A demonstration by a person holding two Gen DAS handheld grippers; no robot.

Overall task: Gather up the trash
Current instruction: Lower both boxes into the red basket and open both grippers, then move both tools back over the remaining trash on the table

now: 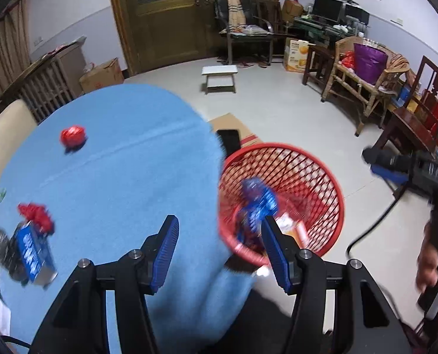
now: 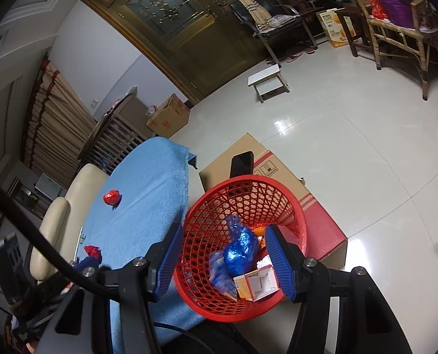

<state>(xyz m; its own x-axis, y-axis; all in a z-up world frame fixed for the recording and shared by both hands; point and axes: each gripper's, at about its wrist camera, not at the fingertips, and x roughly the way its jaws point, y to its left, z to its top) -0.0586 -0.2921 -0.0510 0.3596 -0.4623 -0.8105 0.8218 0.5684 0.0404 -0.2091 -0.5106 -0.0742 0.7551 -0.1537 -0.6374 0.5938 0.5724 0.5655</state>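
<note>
Already inside the red basket (image 2: 242, 253), the crumpled blue wrapper (image 2: 241, 252) lies on a small carton beside the table's near edge. It looks light, soft and crinkly, best pinched at a bunched fold. More trash waits on the blue tablecloth (image 1: 115, 162): a red foil ball (image 1: 73, 136) toward the far edge, a red wrapper (image 1: 37, 216) and blue box (image 1: 31, 252) near the left edge. The left gripper (image 1: 219, 234) has its jaws apart, holding nothing; the right gripper (image 2: 223, 253) hangs over the basket, jaws apart and empty.
</note>
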